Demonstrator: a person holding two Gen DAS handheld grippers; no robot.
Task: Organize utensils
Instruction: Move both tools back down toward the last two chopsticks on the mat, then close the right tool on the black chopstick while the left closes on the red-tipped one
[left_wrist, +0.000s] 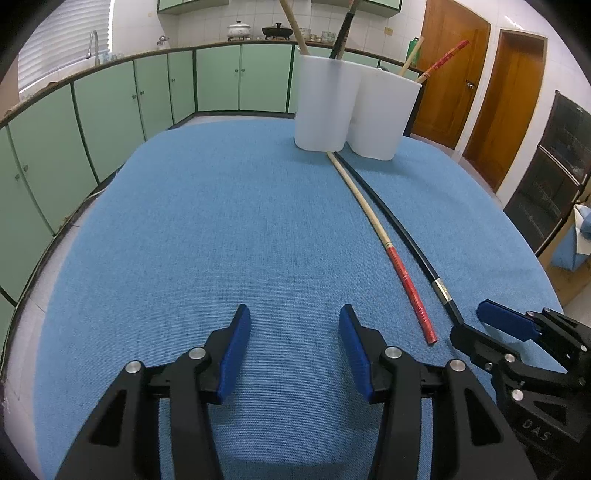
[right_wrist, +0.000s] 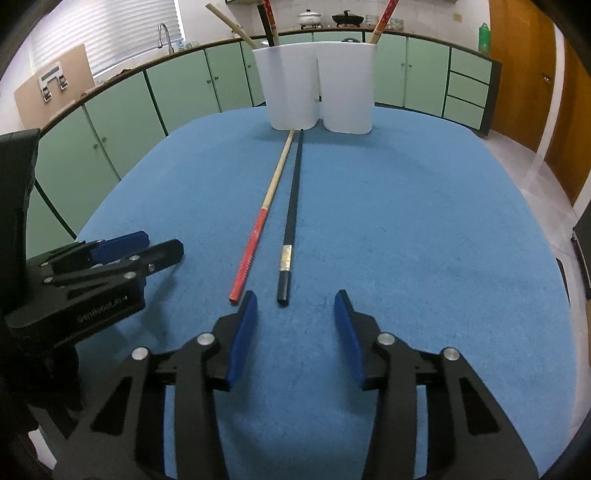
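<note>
1. My job here is to get the two loose chopsticks off the blue woven tablecloth and into the two-lobed white plastic holder standing at the far end of the table. The black chopstick with a silver band near its thick end lies just ahead of my right gripper; its butt end sits a little beyond my fingertips, slightly toward my left-hand pad.
2. Beside it, nearly parallel and apart from it, lies the pale bamboo chopstick with a red patterned handle. Both thin tips reach up to the base of the holder, which already has other chopsticks standing in it.
3. My right fingers are spread with nothing between them; the pads press on nothing.
4. To do this well, I judge I should ease forward until the black butt end is centred between the pads, keep my left-hand pad clear of the red handle, and pinch near the banded section so the long stick does not swing.
5. My right gripper tilts steeply down at the cloth, low over the near edge.
6. My left gripper is parked to the side, likewise angled down, its blue pads spread and holding nothing.
</note>
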